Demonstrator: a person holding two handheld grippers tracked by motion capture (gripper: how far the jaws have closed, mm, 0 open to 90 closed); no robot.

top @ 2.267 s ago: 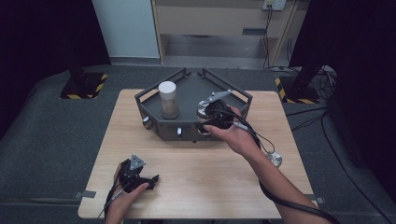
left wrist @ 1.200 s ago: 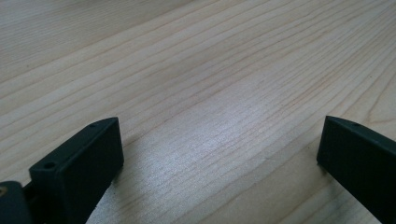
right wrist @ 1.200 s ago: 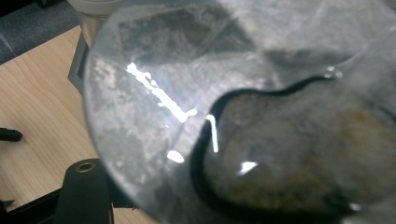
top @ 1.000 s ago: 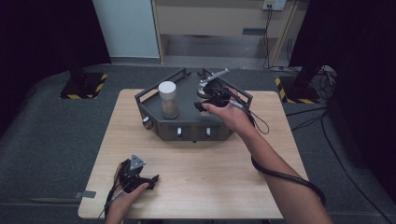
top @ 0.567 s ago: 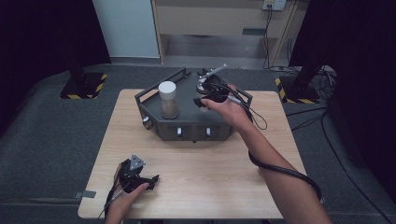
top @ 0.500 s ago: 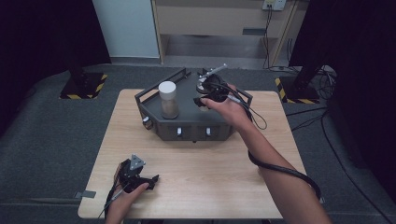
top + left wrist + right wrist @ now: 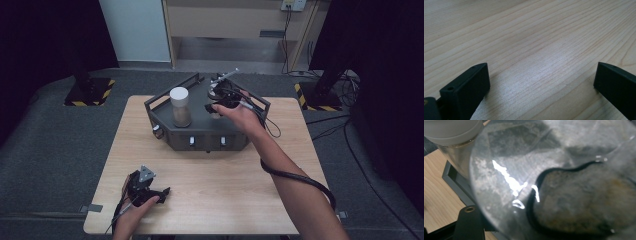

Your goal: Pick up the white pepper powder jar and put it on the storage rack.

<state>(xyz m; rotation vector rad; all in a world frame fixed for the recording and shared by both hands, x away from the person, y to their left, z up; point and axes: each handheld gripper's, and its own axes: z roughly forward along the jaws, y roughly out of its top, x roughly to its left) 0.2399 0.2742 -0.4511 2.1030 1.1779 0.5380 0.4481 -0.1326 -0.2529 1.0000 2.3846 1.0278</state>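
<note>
On the wooden bench [image 7: 280,175] stands a dark grey angular tray [image 7: 200,134], and on it, toward its left, a clear jar with a white lid [image 7: 179,106] holding brownish material. Our right gripper [image 7: 216,102] is over the right part of the tray, just beside the jar but apart from it. Its fingers [image 7: 469,222] are clenched on a clear glass vessel [image 7: 554,180]. In the right gripper view the curved glass wall presses close to the camera, with a dark-edged patch of brownish stuff behind it, and the white-lidded jar [image 7: 451,135] sits at the upper left. In the high view the vessel [image 7: 218,90] is small and half hidden by the hand; a thin pale rod [image 7: 229,75] juts up and to the right from it, perhaps a handle or a stirrer, though we cannot tell.

Our left gripper [image 7: 144,186] rests near the front left corner of the bench, well apart from the tray. In the left gripper view its two black fingers [image 7: 465,87] stand released, wide apart, with bare wood grain between them.
</note>
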